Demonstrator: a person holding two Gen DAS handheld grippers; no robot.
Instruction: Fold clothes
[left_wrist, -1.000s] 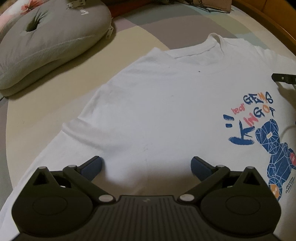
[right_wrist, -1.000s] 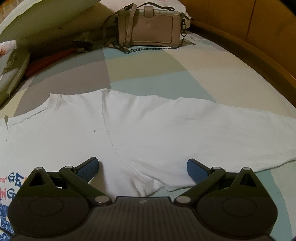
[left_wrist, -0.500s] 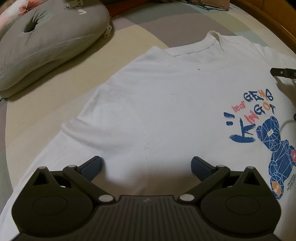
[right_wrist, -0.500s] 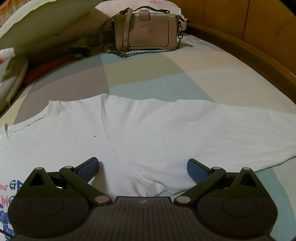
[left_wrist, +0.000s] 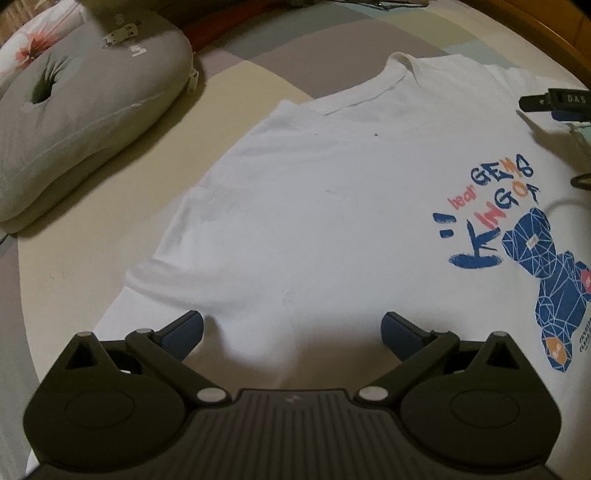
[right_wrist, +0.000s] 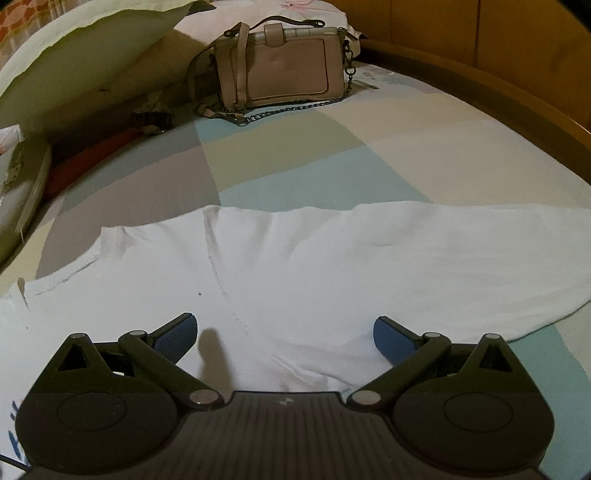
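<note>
One white T-shirt (left_wrist: 314, 206) spread flat, print up, on one patchwork bed (right_wrist: 295, 166); two tongs, the left tongs (left_wrist: 291, 332) and the right tongs (right_wrist: 285, 334), both released with jaws wide apart and grasping nothing. Only in the left wrist view: the shirt's blue bear print (left_wrist: 546, 266), one grey cushion (left_wrist: 85, 110) beyond the shirt's sleeve; only in the right wrist view: one beige handbag (right_wrist: 280, 70) well beyond the shirt, one pillow (right_wrist: 85, 48) beside it. Both tongs low over the shirt, pointed forward across it, whether touching cannot be told.

Bedroom, patchwork bed (right_wrist: 295, 158), pillow (left_wrist: 74, 122), handbag (right_wrist: 284, 66)
</note>
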